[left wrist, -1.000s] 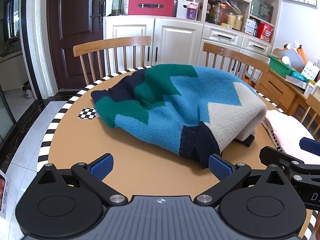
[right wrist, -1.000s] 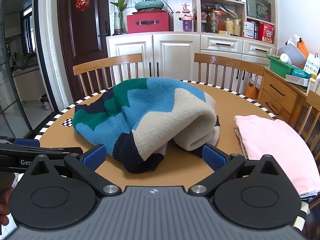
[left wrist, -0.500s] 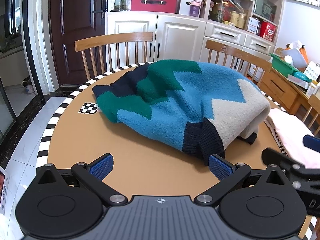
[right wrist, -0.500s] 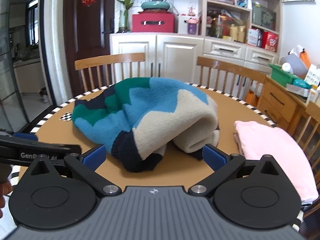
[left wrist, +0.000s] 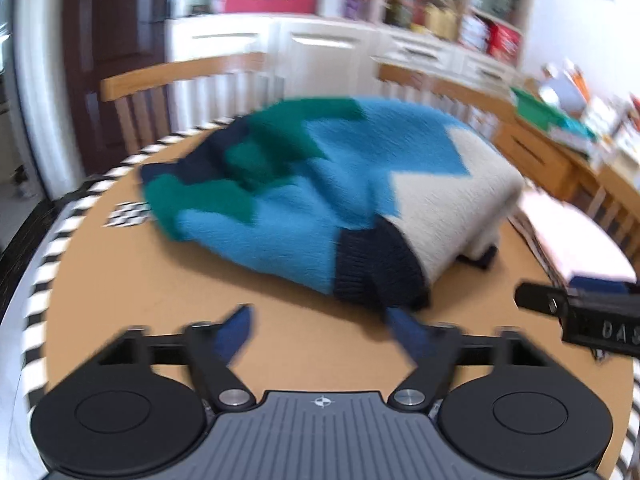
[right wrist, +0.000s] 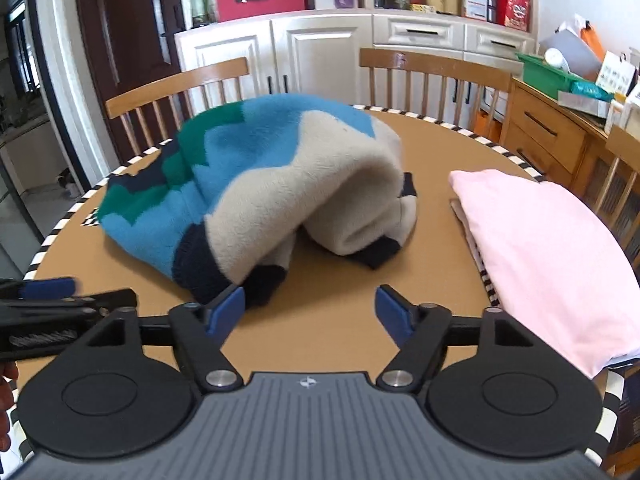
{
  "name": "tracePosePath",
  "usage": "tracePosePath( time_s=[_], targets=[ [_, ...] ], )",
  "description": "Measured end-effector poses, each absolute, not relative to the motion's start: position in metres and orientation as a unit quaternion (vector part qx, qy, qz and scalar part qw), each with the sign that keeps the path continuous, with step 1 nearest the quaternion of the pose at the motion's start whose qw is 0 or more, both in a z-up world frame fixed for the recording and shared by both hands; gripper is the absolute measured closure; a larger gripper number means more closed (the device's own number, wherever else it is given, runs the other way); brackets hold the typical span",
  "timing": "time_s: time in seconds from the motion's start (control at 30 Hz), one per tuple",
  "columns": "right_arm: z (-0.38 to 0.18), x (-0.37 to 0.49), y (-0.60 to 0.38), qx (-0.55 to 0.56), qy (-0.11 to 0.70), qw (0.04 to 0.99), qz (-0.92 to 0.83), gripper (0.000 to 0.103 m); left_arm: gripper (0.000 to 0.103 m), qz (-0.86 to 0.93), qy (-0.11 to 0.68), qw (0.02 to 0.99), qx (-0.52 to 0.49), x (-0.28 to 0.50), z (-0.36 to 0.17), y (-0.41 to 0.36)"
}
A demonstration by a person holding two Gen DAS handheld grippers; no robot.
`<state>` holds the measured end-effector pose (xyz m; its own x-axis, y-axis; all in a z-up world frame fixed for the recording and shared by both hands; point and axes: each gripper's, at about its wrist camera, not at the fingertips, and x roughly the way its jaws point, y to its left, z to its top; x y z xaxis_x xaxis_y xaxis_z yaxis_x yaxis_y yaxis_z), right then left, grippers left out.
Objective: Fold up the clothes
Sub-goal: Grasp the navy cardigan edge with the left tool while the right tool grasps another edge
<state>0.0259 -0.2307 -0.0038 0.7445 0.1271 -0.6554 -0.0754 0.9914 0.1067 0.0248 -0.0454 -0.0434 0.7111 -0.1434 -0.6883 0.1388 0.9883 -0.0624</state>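
A blue, green, navy and cream knitted sweater [left wrist: 320, 196] [right wrist: 256, 184] lies bunched in the middle of the round brown table [left wrist: 160, 300] [right wrist: 340, 304]. My left gripper [left wrist: 324, 324] hovers just short of the sweater's navy cuff [left wrist: 376, 276]; its jaws are closing with nothing between them. My right gripper [right wrist: 310, 306] sits close to the sweater's near navy edge [right wrist: 208, 272]; its jaws are closing too, with only bare table between the blue pads. Each gripper shows at the side of the other's view.
A folded pink garment [right wrist: 548, 248] [left wrist: 572, 236] lies at the table's right side. Wooden chairs [right wrist: 180, 92] stand behind the table, with white cabinets [right wrist: 320, 52] and shelves beyond. A checkered marker [left wrist: 128, 214] lies left of the sweater. The table rim is striped black and white.
Both grippers have moved down and toward the sweater, which now looks larger. The blue pads of both have come closer together. The left wrist view is now motion-blurred.
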Motion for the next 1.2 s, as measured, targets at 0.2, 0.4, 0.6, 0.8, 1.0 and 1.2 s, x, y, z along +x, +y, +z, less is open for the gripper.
tracePosePath(
  time_s=[0.2,0.4,0.6,0.8,1.0,1.2],
  targets=[
    [-0.014,0.043,-0.256,0.038,0.363,0.930,0.034,0.031,0.037,-0.108,0.360,0.925,0.057,0.058,-0.068,-0.096],
    [-0.028,0.062,-0.280,0.045,0.375,0.926,0.024,0.031,0.064,-0.107,0.365,0.918,0.112,0.097,-0.088,-0.126],
    [-0.054,0.096,-0.286,0.020,0.374,0.926,0.039,0.037,0.092,-0.105,0.379,0.918,0.057,0.110,-0.088,-0.118],
    [-0.078,0.134,-0.266,-0.043,0.380,0.921,0.077,0.051,0.093,-0.084,0.371,0.923,0.048,0.109,-0.075,-0.113],
    [-0.088,0.152,-0.256,-0.081,0.361,0.924,0.096,0.079,0.093,-0.065,0.364,0.929,0.019,0.106,-0.060,-0.102],
    [-0.052,0.137,-0.267,-0.052,0.346,0.923,0.163,0.094,0.094,-0.049,0.331,0.942,-0.022,0.095,-0.029,-0.078]
  ],
)
